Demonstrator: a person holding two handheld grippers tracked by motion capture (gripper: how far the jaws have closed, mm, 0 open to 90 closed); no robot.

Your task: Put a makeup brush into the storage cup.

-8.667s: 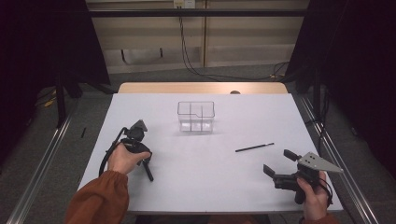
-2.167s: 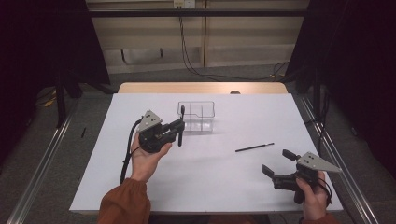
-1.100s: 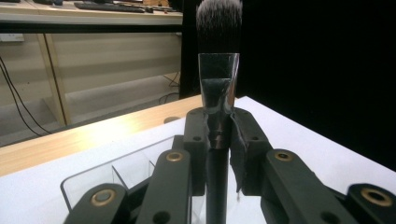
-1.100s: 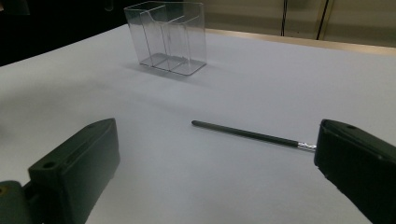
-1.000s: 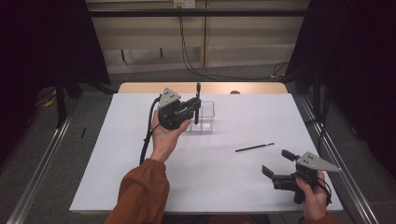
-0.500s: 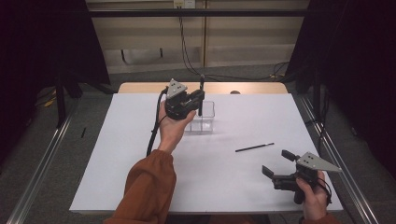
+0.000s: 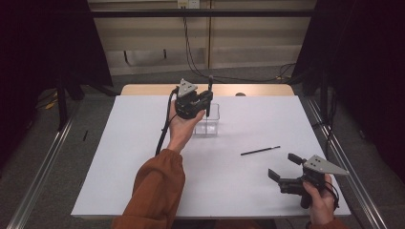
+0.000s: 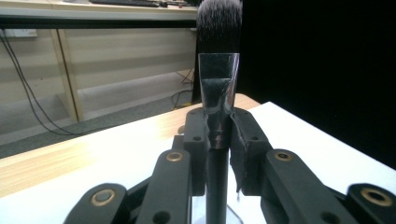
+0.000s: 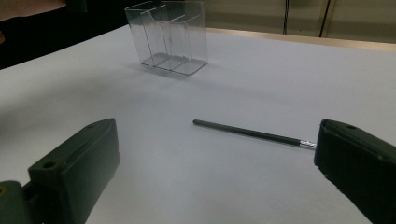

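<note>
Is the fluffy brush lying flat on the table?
No, the left gripper holds the brush upright between its jaws, bristles pointing up, above the clear box.

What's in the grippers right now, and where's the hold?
Left gripper clamps the brush upright, just below its ferrule. Right gripper is open, holding nothing.

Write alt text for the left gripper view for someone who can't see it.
The left gripper is shut on a black makeup brush, held upright with its dark bristles at the top. Behind it lie a white table with a wooden edge and a beige wall.
</note>
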